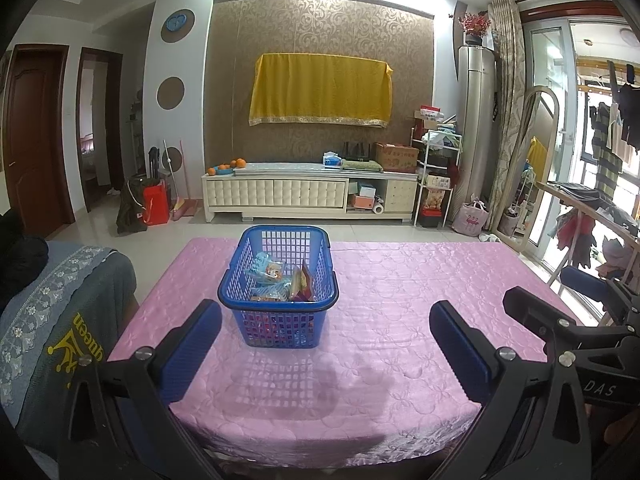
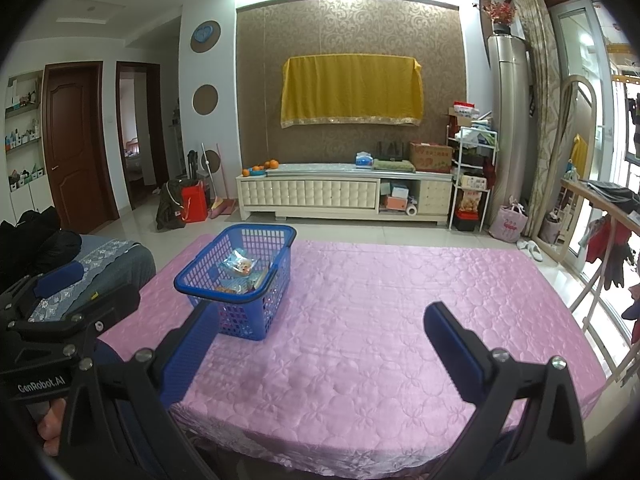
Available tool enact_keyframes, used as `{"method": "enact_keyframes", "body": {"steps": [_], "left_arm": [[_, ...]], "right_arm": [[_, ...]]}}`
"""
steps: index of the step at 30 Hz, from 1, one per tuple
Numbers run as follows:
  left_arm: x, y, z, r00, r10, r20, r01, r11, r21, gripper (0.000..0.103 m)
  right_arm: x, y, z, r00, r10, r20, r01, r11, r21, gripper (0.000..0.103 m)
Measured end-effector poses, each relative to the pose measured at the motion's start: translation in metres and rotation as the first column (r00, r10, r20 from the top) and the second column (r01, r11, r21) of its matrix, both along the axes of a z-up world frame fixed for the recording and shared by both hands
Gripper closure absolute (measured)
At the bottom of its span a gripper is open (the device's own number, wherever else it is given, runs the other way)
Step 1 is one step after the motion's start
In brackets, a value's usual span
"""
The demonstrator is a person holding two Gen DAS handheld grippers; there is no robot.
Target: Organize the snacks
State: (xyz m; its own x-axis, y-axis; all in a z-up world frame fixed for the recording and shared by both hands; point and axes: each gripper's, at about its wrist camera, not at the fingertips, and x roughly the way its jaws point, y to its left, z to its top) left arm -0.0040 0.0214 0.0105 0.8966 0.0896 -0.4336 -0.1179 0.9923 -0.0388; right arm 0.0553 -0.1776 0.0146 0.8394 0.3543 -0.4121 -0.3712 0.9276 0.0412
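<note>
Both hand-held grippers spread wide, empty, blue lattice basket (image 1: pixel 280 284) holding bright snack packets (image 1: pixel 280 280)

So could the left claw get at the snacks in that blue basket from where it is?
Probably yes. The left claw is open and empty, the blue basket sits just ahead on the pink tablecloth, open-topped, and nothing lies between them. The snacks sit low, so it must dip in.

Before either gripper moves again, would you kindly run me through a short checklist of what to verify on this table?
1. Left gripper open, holding nothing: ok.
2. Right gripper open, holding nothing: ok.
3. Blue basket upright on the pink tablecloth: ok.
4. Snack packets inside the basket: ok.
5. No loose snacks on the visible cloth: ok.
6. Packets neatly sorted: cannot tell.
</note>
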Motion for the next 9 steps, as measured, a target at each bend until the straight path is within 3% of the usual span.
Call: {"method": "enact_keyframes", "body": {"steps": [9], "left_arm": [[-0.001, -0.0005, 0.0015, 1.0, -0.006, 0.001, 0.006, 1.0, 0.001, 0.0]], "right_arm": [[-0.0037, 0.0003, -0.0001, 1.0, -0.004, -0.003, 0.004, 1.0, 0.001, 0.0]]}}
